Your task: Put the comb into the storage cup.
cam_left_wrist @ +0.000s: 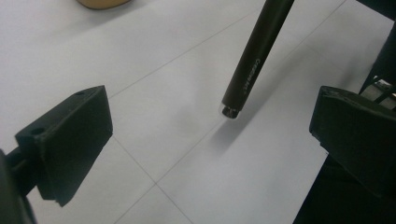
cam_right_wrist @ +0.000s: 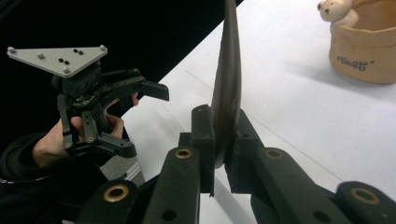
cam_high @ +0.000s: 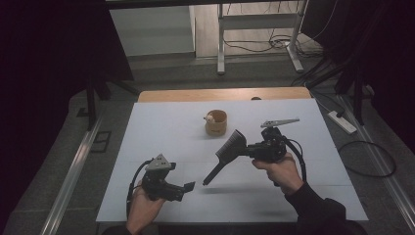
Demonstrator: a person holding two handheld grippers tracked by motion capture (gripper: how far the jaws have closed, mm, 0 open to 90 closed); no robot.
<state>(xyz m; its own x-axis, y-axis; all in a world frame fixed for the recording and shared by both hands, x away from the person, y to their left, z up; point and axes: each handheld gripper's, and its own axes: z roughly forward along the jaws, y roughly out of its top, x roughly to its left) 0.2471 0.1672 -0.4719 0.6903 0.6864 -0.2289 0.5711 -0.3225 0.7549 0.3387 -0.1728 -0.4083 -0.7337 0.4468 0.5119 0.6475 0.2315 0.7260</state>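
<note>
A: Right gripper [cam_right_wrist: 219, 163] close up in its own view: jaws clamped on the flat head of the black brush [cam_high: 226, 152], pads pressing both faces.

B: Brush position?

A: Held clear of the white surface [cam_high: 161, 132], just in front of the tan cup [cam_high: 216, 122]. Handle slopes down, away from the cup; its tip [cam_left_wrist: 230, 111] hangs above its own shadow.

B: Left gripper?

A: Left gripper [cam_high: 188, 188] has its jaws spread wide, nothing between the pads. It sits well apart from the cup, at the near edge, with the handle tip just ahead of it.

B: Cup detail?

A: Small bear figure [cam_right_wrist: 337, 10] on the rim.
</note>
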